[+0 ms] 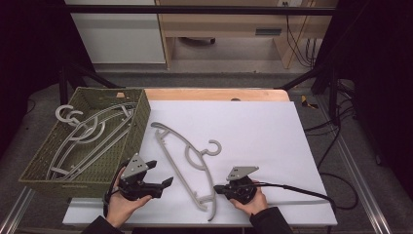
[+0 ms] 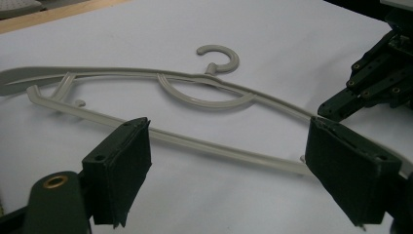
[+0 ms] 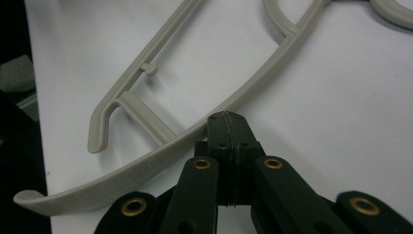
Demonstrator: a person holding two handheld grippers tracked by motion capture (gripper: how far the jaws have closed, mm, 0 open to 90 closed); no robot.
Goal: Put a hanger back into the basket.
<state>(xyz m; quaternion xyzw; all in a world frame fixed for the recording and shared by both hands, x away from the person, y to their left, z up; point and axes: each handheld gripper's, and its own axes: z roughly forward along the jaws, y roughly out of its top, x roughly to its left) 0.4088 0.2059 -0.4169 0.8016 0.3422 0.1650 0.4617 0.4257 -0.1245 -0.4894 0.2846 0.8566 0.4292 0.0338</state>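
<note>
Hanger of pale grey plastic (image 1: 187,161), long and curved with a hook at its middle, lies flat on the white sheet (image 1: 253,131) that covers the wooden table (image 1: 214,94) — its hook points toward the table's right side. The right gripper (image 1: 217,188), held in the person's right hand (image 1: 251,200), sits at the hanger's near end; in the right gripper view its jaws are pressed together with their tips right against the curved outer bar (image 3: 234,102), though whether they pinch it cannot be told. The left gripper (image 1: 161,174), in the left hand (image 1: 122,204), hovers just left of the hanger with jaws spread wide and nothing between them — in the left gripper view they frame the hanger's straight lower bar (image 2: 214,148). Left of the sheet stands an olive-green woven basket (image 1: 139,122) with more grey hangers (image 1: 90,136) lying inside.
</note>
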